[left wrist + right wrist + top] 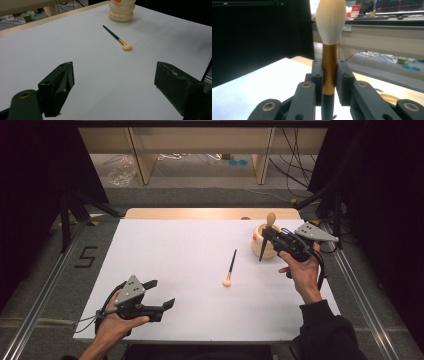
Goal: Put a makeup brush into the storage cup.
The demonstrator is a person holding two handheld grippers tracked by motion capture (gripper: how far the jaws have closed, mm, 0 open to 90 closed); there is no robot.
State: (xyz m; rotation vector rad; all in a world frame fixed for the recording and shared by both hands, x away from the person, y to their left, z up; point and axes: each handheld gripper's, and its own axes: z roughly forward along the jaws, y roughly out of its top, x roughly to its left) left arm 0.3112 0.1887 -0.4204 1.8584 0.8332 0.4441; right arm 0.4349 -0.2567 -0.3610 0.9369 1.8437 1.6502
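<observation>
Right gripper view: right gripper (329, 75) clamps brush (330, 30), handle end cut off.

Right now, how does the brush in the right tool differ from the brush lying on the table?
The held brush stands upright, clamped at its gold ferrule by the shut right tool above the holder; the loose brush lies flat on the white table, touched by neither tool. The held brush's tuft looks large and oval; the loose brush's tuft looks small and rounded. Both have a dark handle, gold ferrule and pale bristles.
</observation>
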